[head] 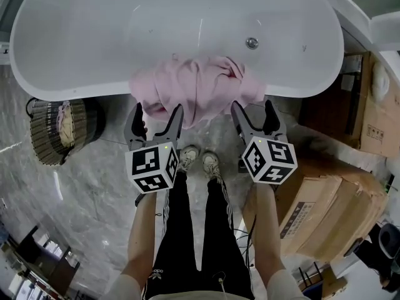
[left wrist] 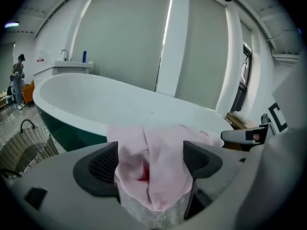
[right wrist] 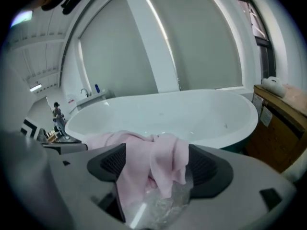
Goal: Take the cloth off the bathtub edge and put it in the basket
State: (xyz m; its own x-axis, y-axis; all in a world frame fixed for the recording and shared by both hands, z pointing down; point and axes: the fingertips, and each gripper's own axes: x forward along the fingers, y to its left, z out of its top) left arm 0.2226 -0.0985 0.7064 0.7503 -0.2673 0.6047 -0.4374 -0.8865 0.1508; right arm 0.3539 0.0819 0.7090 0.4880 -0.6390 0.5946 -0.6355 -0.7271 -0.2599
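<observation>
A pink cloth (head: pixel 197 83) hangs over the near rim of the white bathtub (head: pixel 62 87), its lower folds drooping toward the floor. My left gripper (head: pixel 156 114) is open just below the cloth's left part, and my right gripper (head: pixel 252 108) is open at its right edge. In the left gripper view the cloth (left wrist: pixel 163 147) shows between the wide jaws of that gripper (left wrist: pixel 151 162), untouched by the pads. The right gripper view shows the same: the cloth (right wrist: pixel 144 152) lies ahead between the spread jaws of the right gripper (right wrist: pixel 156 164). A wicker basket (head: pixel 59 130) stands on the floor at the left.
Cardboard boxes (head: pixel 331 211) and a wooden cabinet (head: pixel 369 105) crowd the right side. The basket holds something pale. The person's legs and shoes (head: pixel 200 161) stand right before the tub. A person (left wrist: pixel 18 75) stands far off at the left.
</observation>
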